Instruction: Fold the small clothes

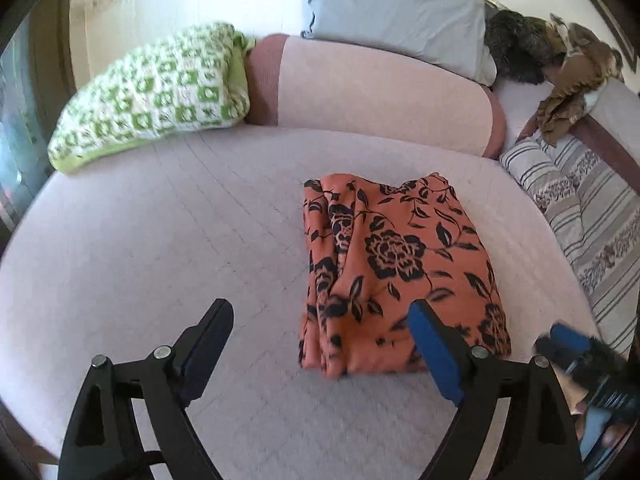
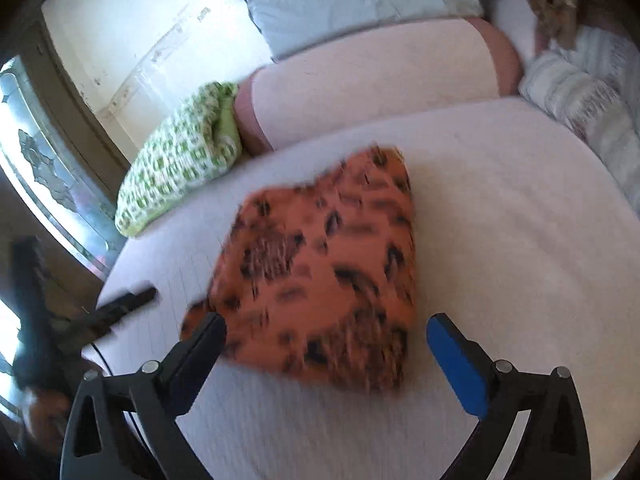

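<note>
You are not seeing any readable text, label, brand, number or sign in either wrist view; the prints on the cloth and pillows are patterns only, showing no lettering.

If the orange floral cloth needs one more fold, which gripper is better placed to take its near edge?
Probably the right gripper: open, its fingers straddle the cloth at its near edge. The left gripper, also open, sits mostly left of the cloth, over bare bed.
</note>
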A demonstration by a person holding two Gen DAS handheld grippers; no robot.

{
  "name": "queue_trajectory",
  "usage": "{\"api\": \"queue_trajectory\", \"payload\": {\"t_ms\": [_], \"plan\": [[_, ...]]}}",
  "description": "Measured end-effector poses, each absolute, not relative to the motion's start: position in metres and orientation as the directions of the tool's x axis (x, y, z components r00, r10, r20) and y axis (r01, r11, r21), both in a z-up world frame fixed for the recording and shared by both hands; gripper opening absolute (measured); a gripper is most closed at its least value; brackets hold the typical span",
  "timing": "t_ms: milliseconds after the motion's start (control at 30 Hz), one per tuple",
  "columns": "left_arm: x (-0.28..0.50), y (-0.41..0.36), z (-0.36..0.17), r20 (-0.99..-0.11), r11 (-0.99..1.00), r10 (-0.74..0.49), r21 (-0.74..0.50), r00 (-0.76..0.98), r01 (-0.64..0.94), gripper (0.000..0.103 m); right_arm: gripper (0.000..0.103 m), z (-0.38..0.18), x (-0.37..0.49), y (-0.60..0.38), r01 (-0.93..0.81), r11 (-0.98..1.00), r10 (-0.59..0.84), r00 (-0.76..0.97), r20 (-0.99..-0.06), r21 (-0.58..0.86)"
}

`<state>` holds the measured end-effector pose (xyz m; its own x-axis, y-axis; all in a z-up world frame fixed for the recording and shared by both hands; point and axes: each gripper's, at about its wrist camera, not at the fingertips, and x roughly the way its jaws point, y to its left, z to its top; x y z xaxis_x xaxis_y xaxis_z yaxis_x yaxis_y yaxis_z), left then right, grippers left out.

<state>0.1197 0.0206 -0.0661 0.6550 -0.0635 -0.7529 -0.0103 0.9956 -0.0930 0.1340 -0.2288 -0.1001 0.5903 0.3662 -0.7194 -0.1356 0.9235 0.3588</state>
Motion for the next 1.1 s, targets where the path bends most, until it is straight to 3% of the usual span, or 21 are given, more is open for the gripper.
{"api": "queue_trajectory", "payload": {"t_ms": [367,833,1100], "plan": [[0.063,-0.002,-0.045,-0.733,1.000,0.022,0.008,0.680,-0.024,0.089,0.103,-0.108,0.064,-0.206,-0.172,0.970,0.240,0.559,-0.793,0.172],[0.048,-0.013,-0.021,-0.705,0.999,0.046,0.031,0.708,-0.034,0.089,0.103,-0.066,0.054,-0.204,-0.127,0.991,0.058,0.643,-0.763,-0.031],[0.052,-0.017,-0.023,-0.720,1.000,0.014,0.001,0.694,-0.019,0.089,0.103,-0.045,0.059,-0.203,-0.095,0.994,0.029,0.680,-0.733,-0.049]]}}
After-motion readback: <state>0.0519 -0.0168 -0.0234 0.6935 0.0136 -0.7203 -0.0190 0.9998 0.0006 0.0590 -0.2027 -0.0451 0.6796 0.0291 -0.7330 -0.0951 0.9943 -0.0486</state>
